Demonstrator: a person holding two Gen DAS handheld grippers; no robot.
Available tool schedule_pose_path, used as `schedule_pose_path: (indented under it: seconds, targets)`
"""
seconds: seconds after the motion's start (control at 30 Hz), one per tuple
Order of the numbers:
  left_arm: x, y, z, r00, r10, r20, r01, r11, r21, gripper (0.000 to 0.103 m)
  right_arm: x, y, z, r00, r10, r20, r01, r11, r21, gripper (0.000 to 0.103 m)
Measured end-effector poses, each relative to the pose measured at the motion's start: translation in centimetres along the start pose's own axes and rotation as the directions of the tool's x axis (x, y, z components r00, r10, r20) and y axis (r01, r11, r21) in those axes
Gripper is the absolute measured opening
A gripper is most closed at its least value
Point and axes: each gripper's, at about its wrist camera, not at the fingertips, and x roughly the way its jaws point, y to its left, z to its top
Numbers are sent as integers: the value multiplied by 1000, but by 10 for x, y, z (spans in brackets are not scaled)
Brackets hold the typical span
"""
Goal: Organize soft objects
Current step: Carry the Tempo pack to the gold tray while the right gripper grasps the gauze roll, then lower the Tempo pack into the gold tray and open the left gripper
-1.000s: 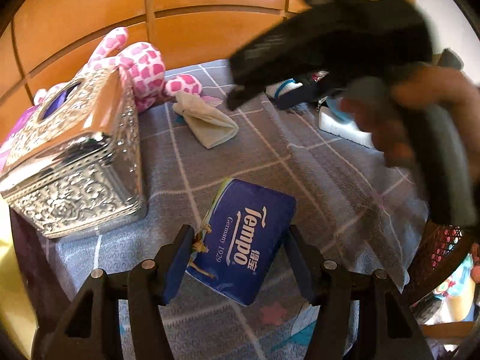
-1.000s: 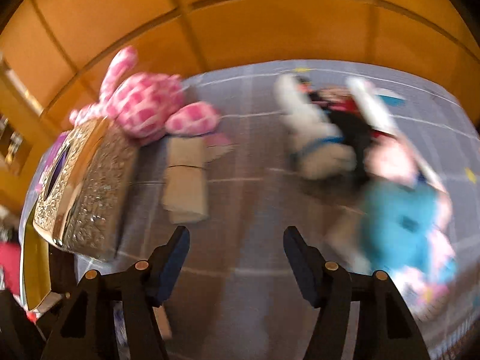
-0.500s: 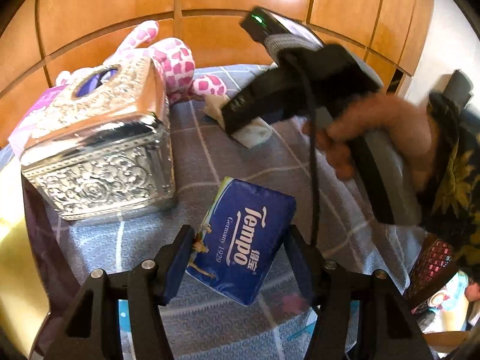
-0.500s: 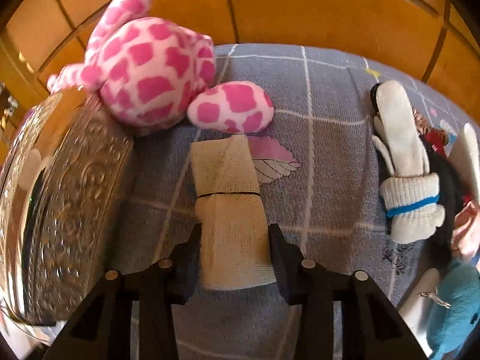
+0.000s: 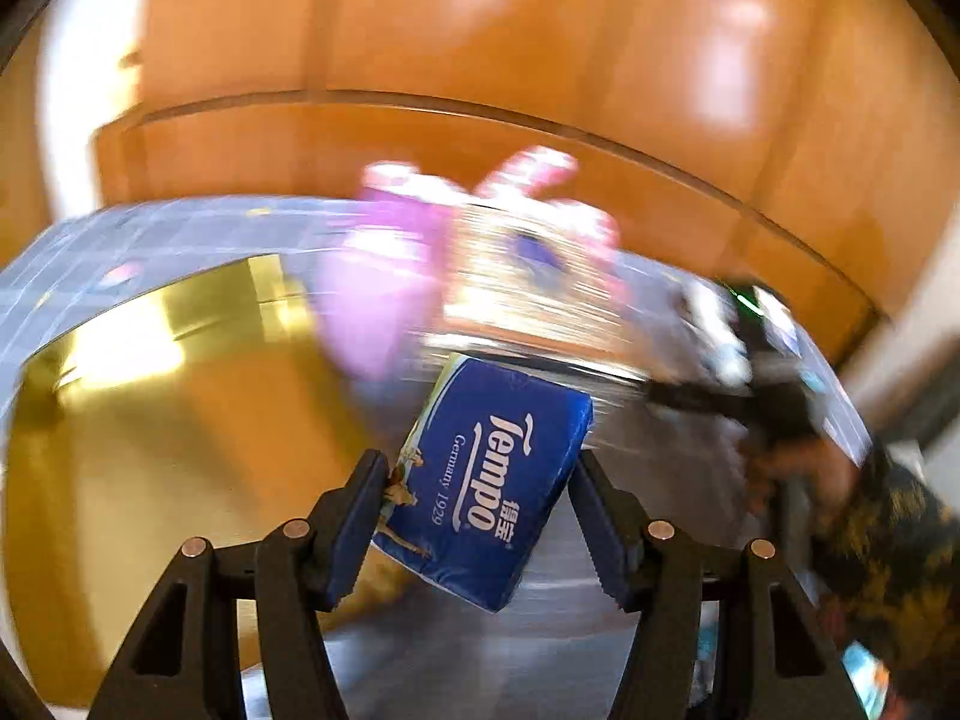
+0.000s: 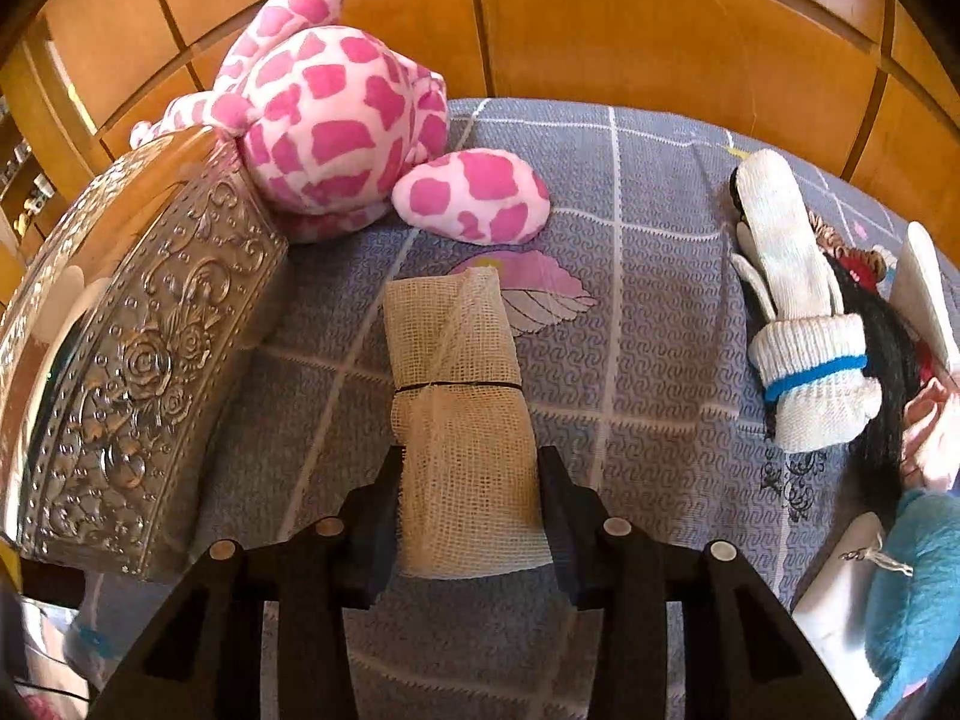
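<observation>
My left gripper (image 5: 477, 510) is shut on a blue Tempo tissue pack (image 5: 489, 480) and holds it in the air above a shiny gold surface (image 5: 150, 450); this view is motion-blurred. My right gripper (image 6: 471, 507) is shut on the near end of a beige gauze cloth roll (image 6: 459, 396) that lies on the grey-blue checked bedspread (image 6: 648, 276). A pink-and-white spotted plush toy (image 6: 336, 114) lies just beyond the roll. A white knitted glove with a blue band (image 6: 798, 324) lies to the right.
An embossed silver tissue box (image 6: 132, 348) stands left of the gauze roll, against the plush toy. A heap of small toys, with a teal plush (image 6: 918, 600), lies at the right edge. Wooden panels (image 6: 600, 18) rise behind the bed. The other hand-held gripper (image 5: 750, 384) shows blurred on the right.
My left gripper has swung left with the tissue pack, from beside the silver box to over the gold surface. My right gripper has closed in on the gauze roll and shut on it.
</observation>
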Motion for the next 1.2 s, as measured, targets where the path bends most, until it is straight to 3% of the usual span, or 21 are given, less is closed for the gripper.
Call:
schedule_pose_path:
  seconds: [0.17,0.3,0.43,0.53,0.63,0.73,0.9,1.07,1.2]
  targets:
    - [-4,75,3,982,188,-25,-190,969,-159,63,-2,8,-10,1000,-15,13,15,1000,-6,42]
    - [11,120,4,942,320,-100,-335,907,-255,64,1,14,-6,1000,-30,6,30,999,-20,42]
    - [23,153,7,908,395,-141,-419,854,-309,66,-3,19,-2,999,-45,5,46,998,-31,42]
    - [21,166,5,894,423,-147,-448,832,-327,68,-3,21,0,998,-55,1,55,998,-33,42]
    - [15,168,4,886,449,-119,-462,825,-326,83,-4,24,0,998,-65,1,65,997,-35,42]
    - [7,165,6,889,450,-90,-453,828,-330,90,-3,26,0,997,-72,3,72,997,-35,42]
    - [-12,145,10,888,460,-22,-443,841,-309,97,-5,29,1,997,-83,2,83,996,-34,42]
    - [-29,125,10,898,439,26,-415,867,-275,100,-10,30,8,997,-81,-6,81,997,-3,39]
    - [-33,113,10,903,428,47,-404,881,-246,102,-27,38,21,998,-55,35,55,998,3,37]
